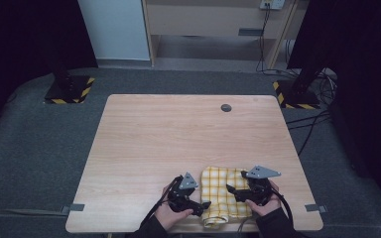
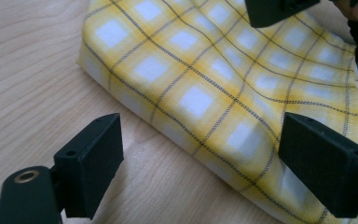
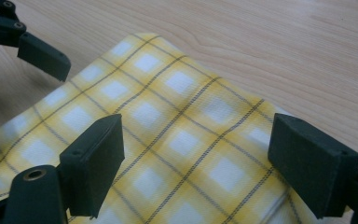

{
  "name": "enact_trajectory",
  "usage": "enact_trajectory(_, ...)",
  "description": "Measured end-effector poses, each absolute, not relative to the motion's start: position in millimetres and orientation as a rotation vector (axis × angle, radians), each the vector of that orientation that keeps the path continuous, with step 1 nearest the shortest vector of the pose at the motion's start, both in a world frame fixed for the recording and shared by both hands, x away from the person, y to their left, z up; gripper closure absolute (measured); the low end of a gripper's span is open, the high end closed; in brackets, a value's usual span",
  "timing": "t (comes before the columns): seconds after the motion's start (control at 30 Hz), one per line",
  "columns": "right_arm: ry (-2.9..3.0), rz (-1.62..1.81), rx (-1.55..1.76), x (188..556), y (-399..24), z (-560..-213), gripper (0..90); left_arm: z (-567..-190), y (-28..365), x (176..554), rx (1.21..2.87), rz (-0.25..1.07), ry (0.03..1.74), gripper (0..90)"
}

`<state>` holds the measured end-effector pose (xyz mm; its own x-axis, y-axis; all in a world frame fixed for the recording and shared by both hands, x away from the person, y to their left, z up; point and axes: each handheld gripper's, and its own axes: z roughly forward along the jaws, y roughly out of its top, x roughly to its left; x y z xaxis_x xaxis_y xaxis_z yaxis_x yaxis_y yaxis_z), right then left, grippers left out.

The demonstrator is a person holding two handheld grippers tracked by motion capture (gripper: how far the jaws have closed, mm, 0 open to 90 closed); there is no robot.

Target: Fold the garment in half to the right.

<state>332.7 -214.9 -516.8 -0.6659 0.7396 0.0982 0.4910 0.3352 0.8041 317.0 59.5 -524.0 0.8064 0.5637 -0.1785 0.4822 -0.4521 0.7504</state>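
A folded yellow checked cloth lies at the near edge of the wooden table, between the two hands. My left gripper sits at the cloth's left edge. In the left gripper view that gripper is open, its jaws wide apart astride the folded edge of the cloth, pressing nothing. My right gripper reaches in from the cloth's right side. In the right gripper view it is open, hovering low over the cloth with a wide gap between its jaws.
A small round grey grommet sits near the table's far edge. Grey tape tabs mark the near corners. Two stand bases with black-and-yellow stripes and cables lie on the floor beyond the table.
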Motion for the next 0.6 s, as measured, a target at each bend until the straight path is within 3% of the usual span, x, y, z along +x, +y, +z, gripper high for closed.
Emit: enact_trajectory(0.6,2.374,1.158,1.038,304.4,-205.8,-513.7,15.6,-522.2,81.1,319.8,2.111,0.160,0.827,13.1)
